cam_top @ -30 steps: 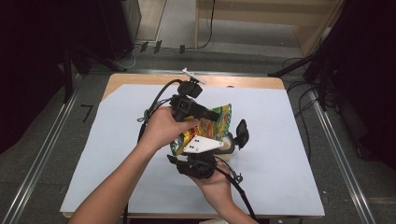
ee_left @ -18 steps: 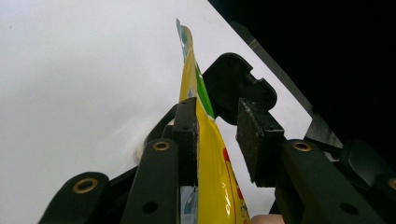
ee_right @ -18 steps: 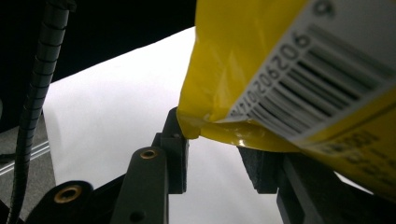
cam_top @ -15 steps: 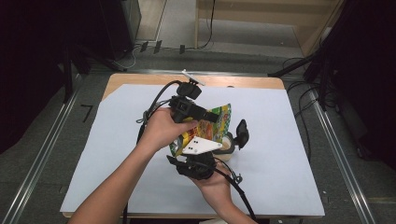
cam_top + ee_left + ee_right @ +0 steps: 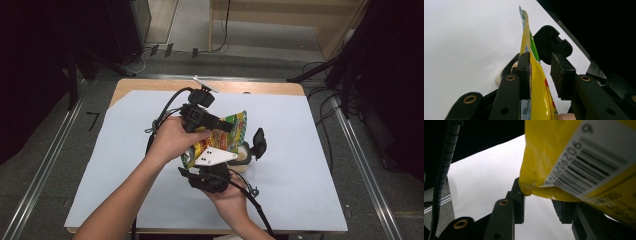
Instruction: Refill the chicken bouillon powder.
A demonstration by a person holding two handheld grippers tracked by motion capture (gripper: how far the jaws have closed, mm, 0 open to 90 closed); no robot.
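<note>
A yellow snack bag (image 5: 227, 134) with green and red print is held above the middle of the white table. My left gripper (image 5: 222, 125) comes in from the left, and the bag's top edge (image 5: 526, 37) stands upright between its jaws. One pad (image 5: 524, 72) lies flat on the bag, while the other shows a small gap near its tip. My right gripper (image 5: 212, 167) comes up from below under its grey plate. The bag's barcode corner (image 5: 536, 177) sits at the jaw tips, touching one pad (image 5: 517, 195) and hiding the other.
A small round cup (image 5: 243, 156) stands on the white sheet (image 5: 300, 150) just right of the bag, with a black part (image 5: 259, 142) beside it. Both forearms come in from the bottom edge. Metal rails and dark floor surround the table.
</note>
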